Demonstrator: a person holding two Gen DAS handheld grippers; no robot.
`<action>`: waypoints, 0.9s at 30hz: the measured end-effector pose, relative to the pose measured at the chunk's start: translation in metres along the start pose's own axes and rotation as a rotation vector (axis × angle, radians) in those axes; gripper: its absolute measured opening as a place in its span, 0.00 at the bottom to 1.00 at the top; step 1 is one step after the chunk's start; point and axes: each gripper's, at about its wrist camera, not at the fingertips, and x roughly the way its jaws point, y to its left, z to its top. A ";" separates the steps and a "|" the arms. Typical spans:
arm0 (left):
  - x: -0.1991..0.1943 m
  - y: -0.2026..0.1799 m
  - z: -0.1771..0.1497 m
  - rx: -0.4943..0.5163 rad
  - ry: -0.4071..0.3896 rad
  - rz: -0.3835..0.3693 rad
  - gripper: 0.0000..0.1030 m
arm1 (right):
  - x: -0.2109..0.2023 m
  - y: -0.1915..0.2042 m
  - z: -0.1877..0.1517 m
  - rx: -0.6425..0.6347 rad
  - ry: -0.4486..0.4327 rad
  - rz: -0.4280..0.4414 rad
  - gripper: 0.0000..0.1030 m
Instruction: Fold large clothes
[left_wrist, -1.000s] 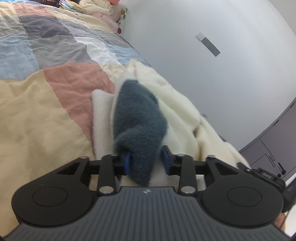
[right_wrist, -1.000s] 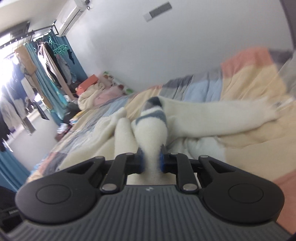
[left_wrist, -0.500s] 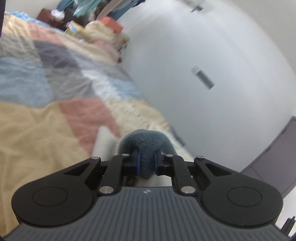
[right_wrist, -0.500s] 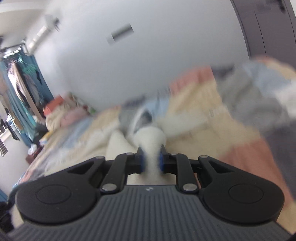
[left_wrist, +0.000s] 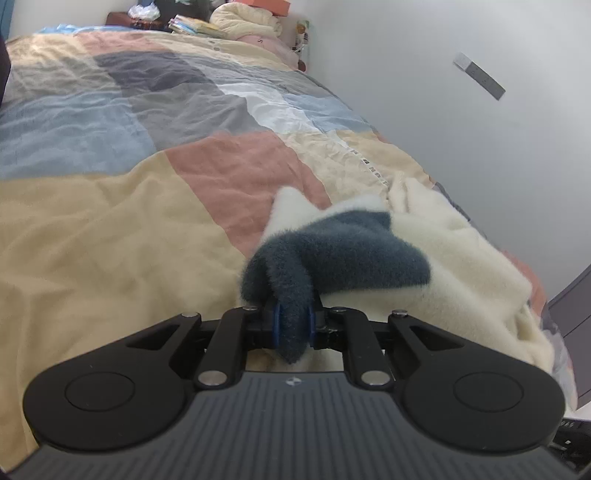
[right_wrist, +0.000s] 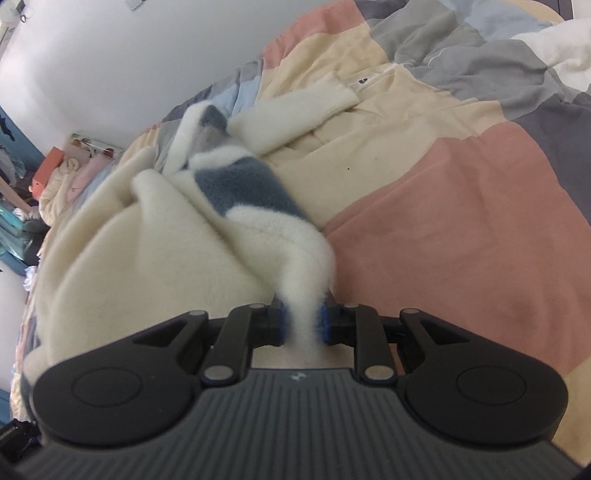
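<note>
A fluffy cream sweater (left_wrist: 454, 258) with dark blue-grey bands lies bunched on the patchwork bed. My left gripper (left_wrist: 293, 325) is shut on a dark blue-grey fold of the sweater (left_wrist: 332, 258). My right gripper (right_wrist: 303, 325) is shut on a cream fold of the same sweater (right_wrist: 159, 236), just past a blue-grey band (right_wrist: 243, 184). One cream sleeve (right_wrist: 295, 114) stretches out across the bed in the right wrist view. The fabric hides the pads of both grippers.
The patchwork duvet (left_wrist: 110, 192) in beige, pink, blue and grey covers the bed. A white wall (left_wrist: 461, 129) runs along the bed's far side. Pillows and boxes (left_wrist: 243, 18) pile at the head. A dark cabinet (left_wrist: 576, 306) stands at the right.
Both grippers swung up and came back down with the sweater held. The left one closed tighter on the blue-grey fold. The garment now lies lower and more spread out on the bed.
</note>
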 end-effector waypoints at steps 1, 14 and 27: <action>-0.002 0.002 0.001 -0.015 -0.001 -0.008 0.16 | 0.000 0.001 -0.001 -0.006 -0.003 -0.002 0.22; -0.090 0.008 -0.011 -0.097 -0.002 -0.123 0.69 | -0.046 -0.017 -0.014 0.070 -0.003 0.025 0.74; -0.110 -0.039 -0.090 -0.002 0.204 -0.158 0.73 | -0.079 -0.035 -0.069 0.286 0.186 0.214 0.74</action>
